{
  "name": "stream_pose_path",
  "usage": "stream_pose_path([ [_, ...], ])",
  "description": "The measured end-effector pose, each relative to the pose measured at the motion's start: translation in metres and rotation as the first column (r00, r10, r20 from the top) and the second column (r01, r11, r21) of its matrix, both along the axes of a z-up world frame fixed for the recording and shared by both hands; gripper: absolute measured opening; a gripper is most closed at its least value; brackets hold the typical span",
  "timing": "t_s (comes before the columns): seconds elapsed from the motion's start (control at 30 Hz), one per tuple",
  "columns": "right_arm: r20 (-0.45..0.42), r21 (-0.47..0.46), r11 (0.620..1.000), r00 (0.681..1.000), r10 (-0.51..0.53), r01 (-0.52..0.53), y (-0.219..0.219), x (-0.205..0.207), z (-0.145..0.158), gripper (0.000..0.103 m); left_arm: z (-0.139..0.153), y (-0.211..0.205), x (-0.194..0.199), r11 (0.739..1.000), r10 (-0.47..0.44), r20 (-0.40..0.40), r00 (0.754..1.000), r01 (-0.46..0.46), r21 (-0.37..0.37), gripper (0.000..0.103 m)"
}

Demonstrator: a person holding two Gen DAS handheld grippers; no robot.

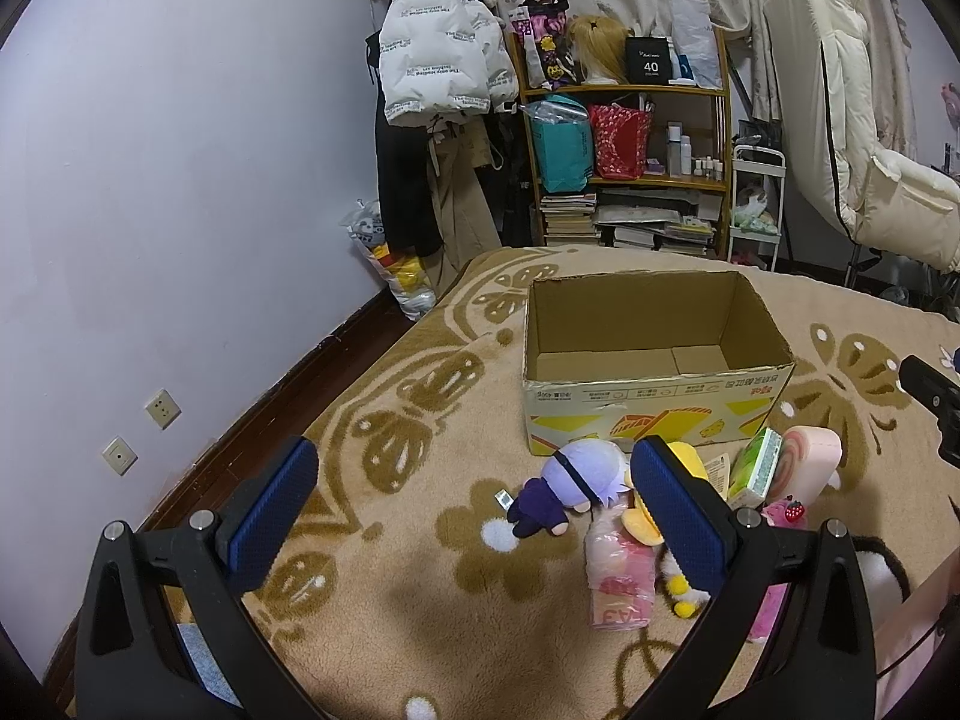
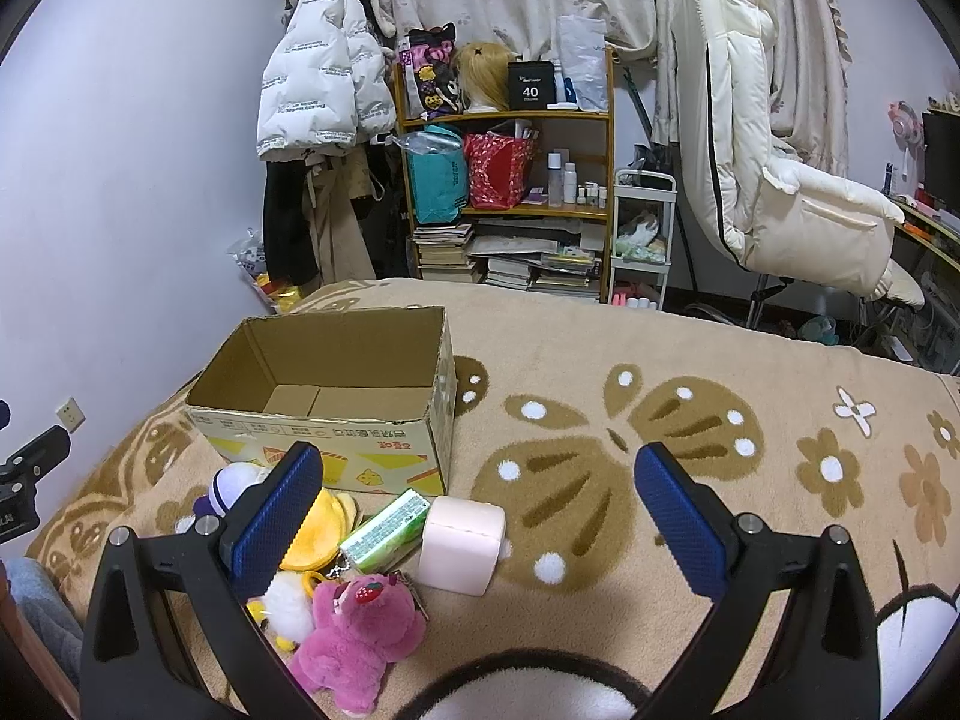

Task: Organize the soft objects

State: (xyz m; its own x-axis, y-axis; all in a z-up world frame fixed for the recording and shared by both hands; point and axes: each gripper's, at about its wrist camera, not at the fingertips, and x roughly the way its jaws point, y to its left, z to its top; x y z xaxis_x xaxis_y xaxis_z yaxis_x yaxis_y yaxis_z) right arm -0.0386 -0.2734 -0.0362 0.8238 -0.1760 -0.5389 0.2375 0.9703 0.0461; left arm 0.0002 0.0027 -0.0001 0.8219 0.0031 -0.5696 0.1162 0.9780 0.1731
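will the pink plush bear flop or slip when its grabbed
The pink plush bear looks fuzzy and stuffed, so it will probably squash and droop rather than slip. It seems light. Its keychain may snag the green tissue pack beside it.

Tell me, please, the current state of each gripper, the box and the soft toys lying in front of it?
left gripper: open, holding nothing.
right gripper: open, holding nothing.
cardboard box: open-topped, upright, nothing visible inside.
purple doll: lying on the blanket, outside the box.
pink bear: lying on the blanket.
green tissue pack: lying beside the pink block.
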Motion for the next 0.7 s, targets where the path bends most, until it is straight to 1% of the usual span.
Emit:
stream_pose_path([
  [0.7, -0.001, 0.001, 1.000, 1.000, 0.000, 0.000, 0.0005, 0.0003, -0.0003, 0.103, -0.0053, 0.0029, 0.0040, 1.000, 0.002, -0.003, 1.000, -0.002, 0.000, 0.103],
])
